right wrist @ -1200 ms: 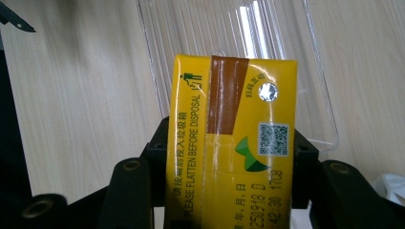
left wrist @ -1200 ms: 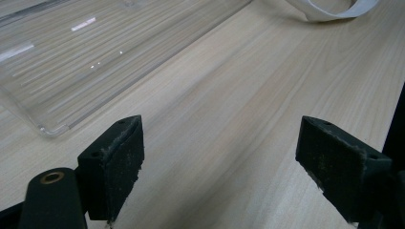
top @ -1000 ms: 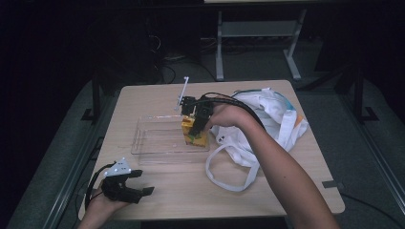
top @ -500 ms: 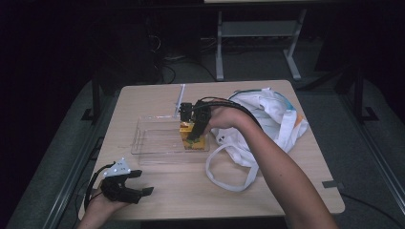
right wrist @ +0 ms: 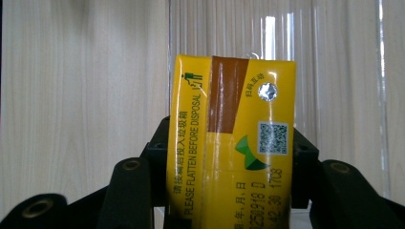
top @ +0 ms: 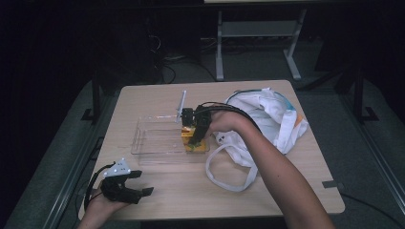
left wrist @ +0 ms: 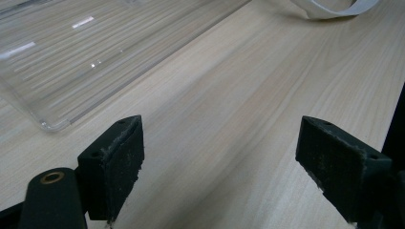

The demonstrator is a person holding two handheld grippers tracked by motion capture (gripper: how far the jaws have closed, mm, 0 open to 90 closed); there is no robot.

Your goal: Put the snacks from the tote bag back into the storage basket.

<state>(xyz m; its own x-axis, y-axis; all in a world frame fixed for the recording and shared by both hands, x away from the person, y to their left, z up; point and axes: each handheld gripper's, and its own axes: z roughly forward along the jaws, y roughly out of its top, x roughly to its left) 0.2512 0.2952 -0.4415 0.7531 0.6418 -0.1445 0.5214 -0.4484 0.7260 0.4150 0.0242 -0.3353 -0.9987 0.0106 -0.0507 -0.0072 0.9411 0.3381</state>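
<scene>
My right gripper is shut on a yellow drink carton and holds it low over the right end of a clear plastic tray. In the right gripper view the carton stands between the jaws, with brown and green print and a QR code on it. In the high view the yellow carton shows under the gripper, inside the tray's right end. My left gripper rests open at the table's near left corner. Its two pads stand wide apart above bare wood, and the tray's corner lies just ahead.
A white cloth bag with long handles lies on the table to the right of the tray, and one handle loop reaches toward the front edge. A small white stick-like item leans at the tray's far rim. The surroundings are dark floor and frame legs.
The right gripper has brought the carton lower and a little nearer, down into the tray's right end. The left gripper has not moved.
</scene>
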